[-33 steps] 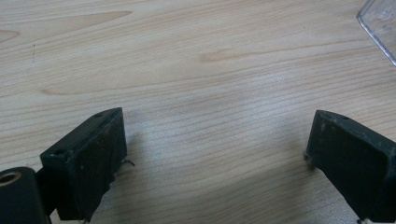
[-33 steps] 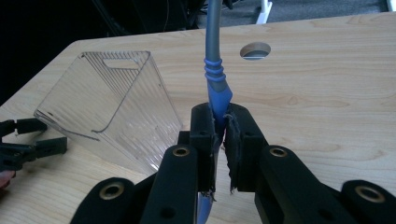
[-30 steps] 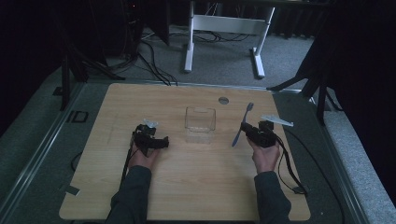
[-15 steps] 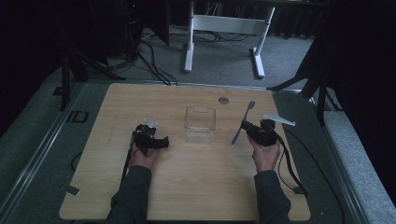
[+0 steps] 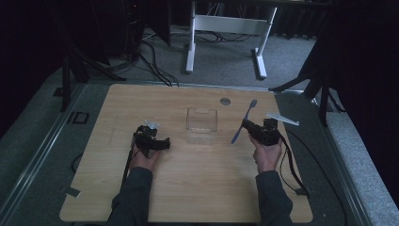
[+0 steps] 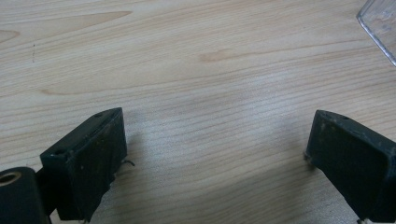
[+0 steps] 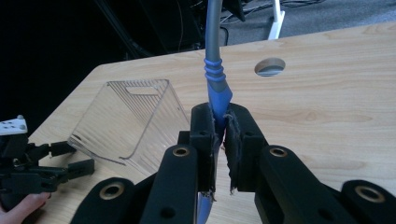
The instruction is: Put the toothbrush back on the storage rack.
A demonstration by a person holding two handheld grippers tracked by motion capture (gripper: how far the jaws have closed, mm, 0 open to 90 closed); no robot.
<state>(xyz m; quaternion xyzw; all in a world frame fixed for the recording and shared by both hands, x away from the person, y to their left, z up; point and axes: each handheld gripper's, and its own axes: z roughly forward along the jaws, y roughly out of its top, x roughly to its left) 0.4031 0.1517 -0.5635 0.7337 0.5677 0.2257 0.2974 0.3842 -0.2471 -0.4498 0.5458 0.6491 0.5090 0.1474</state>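
Observation:
A clear plastic box (image 5: 201,123) stands at the middle of the wooden table (image 5: 188,188); its corner (image 6: 379,22) and its ribbed wall (image 7: 125,122) show in the gripper views. My right gripper (image 5: 246,127) (image 7: 219,122) is shut on a long blue and grey handled tool (image 5: 243,121) (image 7: 217,88), perhaps a toothbrush, held slanting just right of the box. My left gripper (image 5: 163,143) (image 6: 215,154) (image 7: 70,169) rests open on bare wood left of the box, with nothing between its jaws.
A round cable hole (image 5: 225,100) (image 7: 270,66) lies in the table behind the box. A white desk frame (image 5: 226,28) and cables stand on the floor beyond the far edge. Black tripod legs (image 5: 306,80) flank the table.

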